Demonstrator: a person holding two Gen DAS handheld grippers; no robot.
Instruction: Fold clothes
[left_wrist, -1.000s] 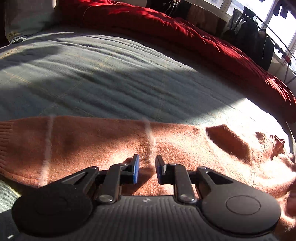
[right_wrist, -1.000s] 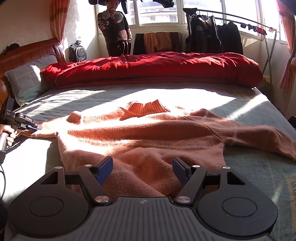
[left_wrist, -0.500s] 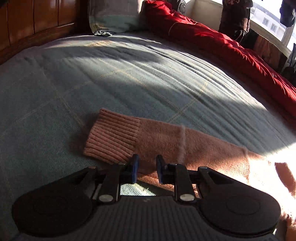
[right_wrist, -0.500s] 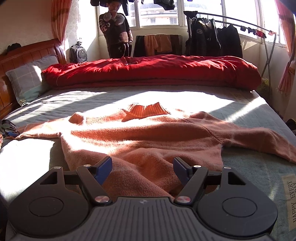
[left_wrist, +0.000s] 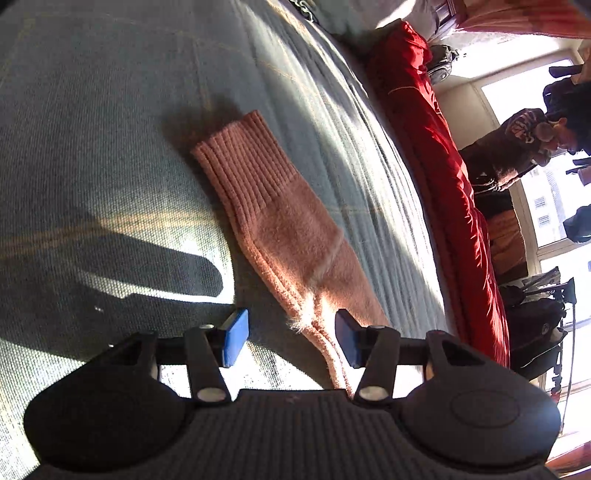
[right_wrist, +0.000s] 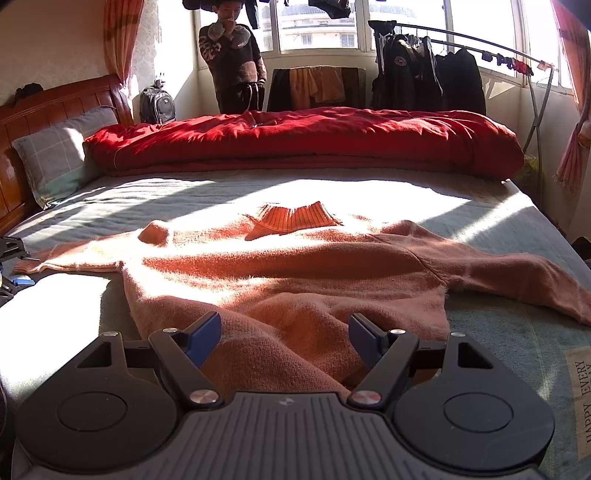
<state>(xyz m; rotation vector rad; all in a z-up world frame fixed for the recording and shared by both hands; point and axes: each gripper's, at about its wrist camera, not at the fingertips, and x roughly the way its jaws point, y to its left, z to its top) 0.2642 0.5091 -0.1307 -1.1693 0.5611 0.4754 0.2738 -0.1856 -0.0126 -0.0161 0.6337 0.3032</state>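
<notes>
An orange knit sweater (right_wrist: 288, 273) lies spread front-up on the grey-green bed (right_wrist: 517, 332), its ribbed collar (right_wrist: 291, 218) toward the far side. Its left sleeve (left_wrist: 295, 243) ends in a ribbed cuff (left_wrist: 240, 166) flat on the sheet. My left gripper (left_wrist: 291, 339) is open and rolled sideways, with the sleeve's near edge running between its blue pads (left_wrist: 234, 338); they are not closed on the cloth. The left gripper (right_wrist: 14, 266) also shows at the left edge of the right wrist view, by the cuff. My right gripper (right_wrist: 284, 339) hovers open over the sweater's hem, holding nothing.
A rolled red quilt (right_wrist: 303, 144) lies along the far side of the bed. A grey pillow (right_wrist: 51, 158) leans on the wooden headboard (right_wrist: 55, 99). A person (right_wrist: 232, 62) stands beyond the bed by the window, next to a backpack (right_wrist: 157, 105) and a clothes rack (right_wrist: 428, 77).
My left gripper has opened wide from nearly shut and rolled sideways near the cuff end of the sleeve. The right gripper has barely moved.
</notes>
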